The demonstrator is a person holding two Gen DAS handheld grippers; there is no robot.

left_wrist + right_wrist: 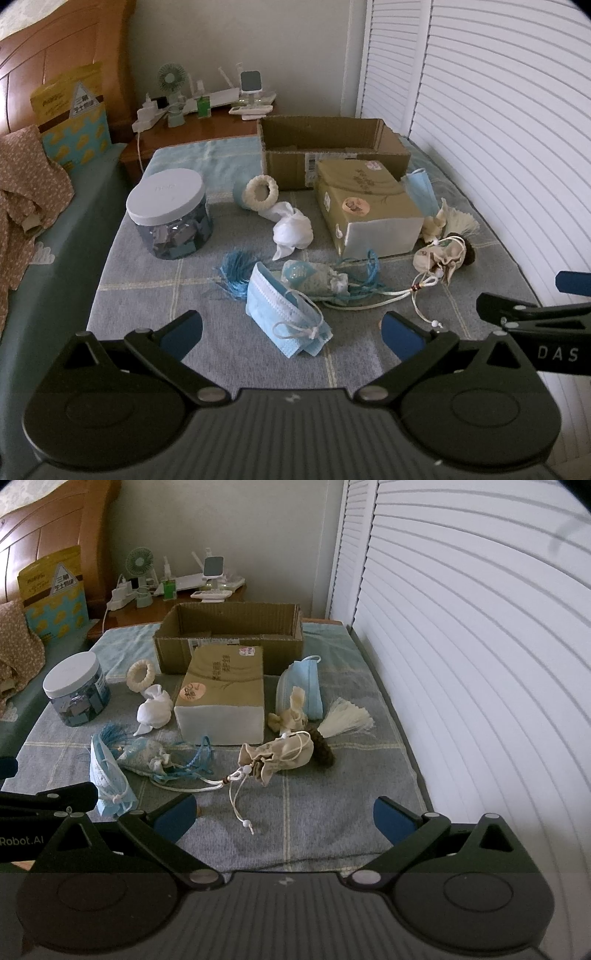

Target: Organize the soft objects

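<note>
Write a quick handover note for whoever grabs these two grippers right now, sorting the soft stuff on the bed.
Left gripper: open, holding nothing, over the folded blue mask.
Right gripper: open, holding nothing, near the beige drawstring pouch.
Cardboard box at the back looks empty as far as can be seen.
Still loose on the blanket: second blue mask, white cloth bundle, blue patterned sachet, cream tassel.
Nothing sorted yet; everything is left.

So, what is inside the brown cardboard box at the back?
The cardboard box is open on top. Only its bare inner walls show in both views; its front wall hides the floor, so nothing can be seen inside it.
</note>
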